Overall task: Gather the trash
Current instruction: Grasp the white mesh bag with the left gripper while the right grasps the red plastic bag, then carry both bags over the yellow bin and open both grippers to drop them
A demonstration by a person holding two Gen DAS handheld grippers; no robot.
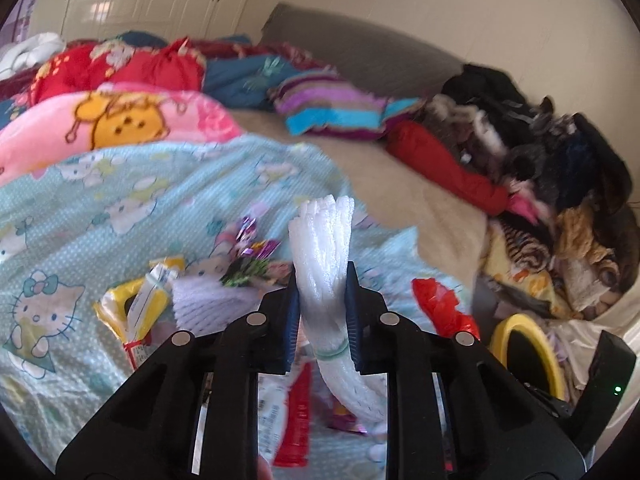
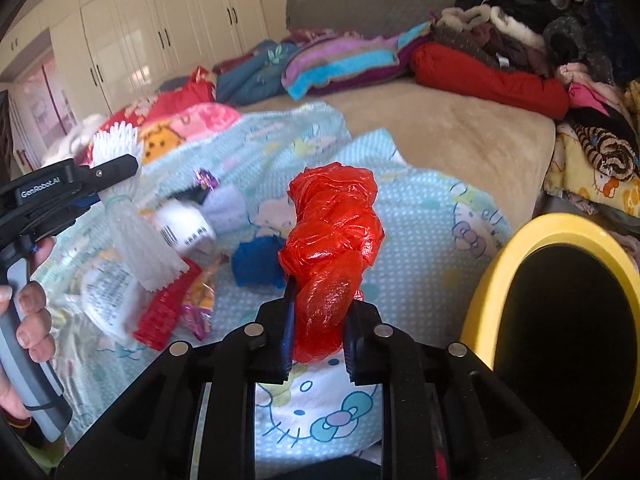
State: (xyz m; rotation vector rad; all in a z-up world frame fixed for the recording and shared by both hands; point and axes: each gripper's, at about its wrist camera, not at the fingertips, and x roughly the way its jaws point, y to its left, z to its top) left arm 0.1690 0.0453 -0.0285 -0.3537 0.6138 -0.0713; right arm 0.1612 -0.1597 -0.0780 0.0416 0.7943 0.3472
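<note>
My left gripper (image 1: 322, 312) is shut on a white foam net sleeve (image 1: 324, 264) and holds it upright above the bed; the sleeve also shows in the right wrist view (image 2: 132, 220). My right gripper (image 2: 320, 320) is shut on a crumpled red plastic bag (image 2: 332, 248), also seen in the left wrist view (image 1: 440, 304). A yellow-rimmed black trash bin (image 2: 492, 264) stands just right of the right gripper and shows in the left wrist view (image 1: 520, 320). More trash lies on the Hello Kitty blanket (image 2: 420, 216): a yellow wrapper (image 1: 132, 312), a purple foil wrapper (image 1: 252, 256), a red packet (image 2: 168, 312), a blue wad (image 2: 256, 264).
Folded blankets (image 2: 340, 64) and a pile of dark clothes (image 2: 520, 8) lie along the bed's far and right sides. A bare beige sheet (image 2: 460, 128) lies beyond the blanket. White wardrobes (image 2: 168, 28) stand behind. The person's hand (image 2: 28, 312) holds the left gripper's handle.
</note>
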